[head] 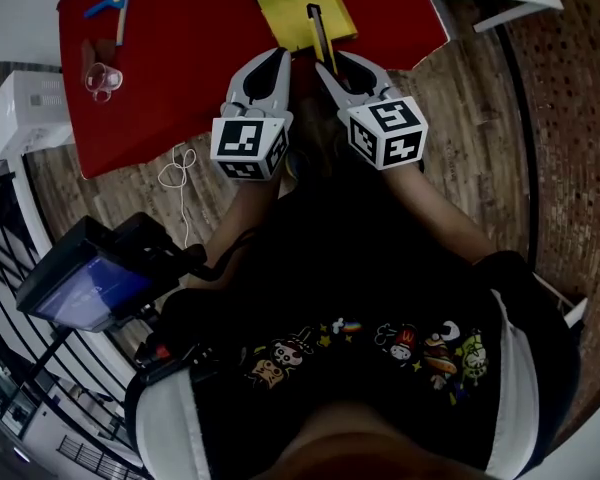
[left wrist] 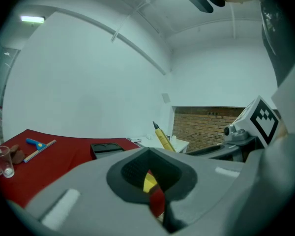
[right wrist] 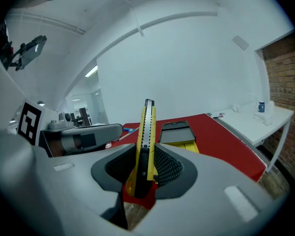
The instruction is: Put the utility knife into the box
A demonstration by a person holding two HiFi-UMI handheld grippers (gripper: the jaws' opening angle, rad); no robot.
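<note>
Two grippers share the job: my right gripper (right wrist: 146, 157) clamps the utility knife (right wrist: 147, 124) upright, aimed at the yellow box (right wrist: 188, 145) just beyond; my left gripper (left wrist: 148, 151) is closed, empty.

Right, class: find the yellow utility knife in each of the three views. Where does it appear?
Head view: yellow utility knife top centre, held by the right hand-held gripper.
Left gripper view: knife right of centre, tip up.
Right gripper view: knife centre, clamped between jaws.
Shared landmark: red table cover.
</note>
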